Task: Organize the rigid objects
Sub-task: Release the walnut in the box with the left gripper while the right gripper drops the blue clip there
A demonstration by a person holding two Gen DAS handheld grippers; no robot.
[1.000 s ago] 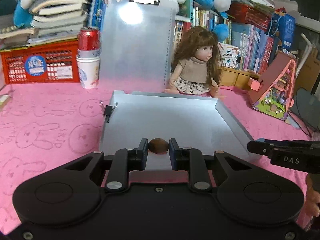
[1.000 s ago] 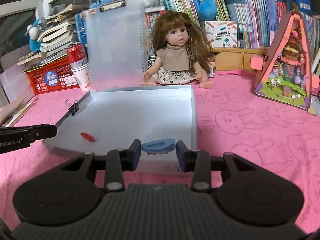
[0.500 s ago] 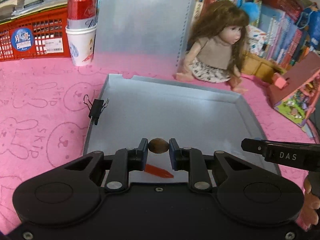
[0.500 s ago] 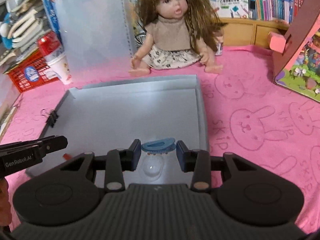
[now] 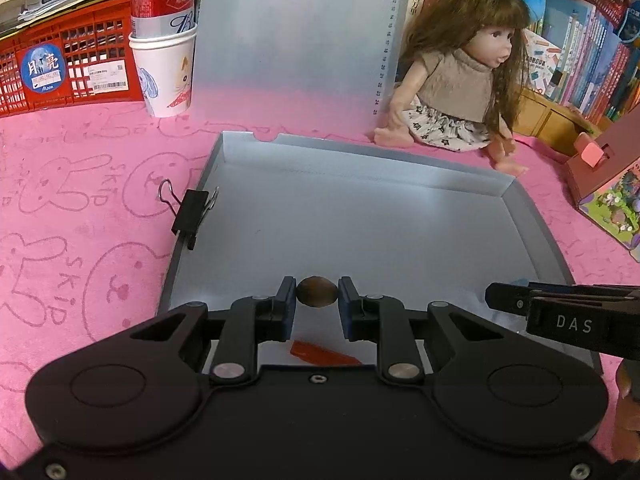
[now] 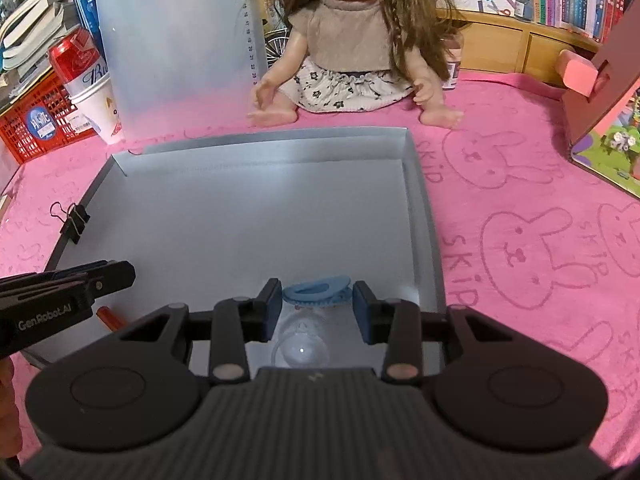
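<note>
Brown nut point(image 5: 317, 291) left view | blue clip point(image 6: 317, 289), maybe clear dome point(image 6: 301, 350) right view

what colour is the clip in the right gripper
Light blue hair clip, held between the right gripper pads; clearest in the right wrist view.

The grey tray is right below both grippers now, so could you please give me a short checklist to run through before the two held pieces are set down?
1. Left gripper clamped on the brown nut: ok.
2. Right gripper clamped on the blue hair clip: ok.
3. Both grippers over the grey tray: ok.
4. Tray floor under the nut bare: not ok, a red piece lies just below it.
5. Tray floor under the hair clip bare: not ok, a clear dome sits there.
6. Height of the held pieces above the tray floor: cannot tell.
</note>
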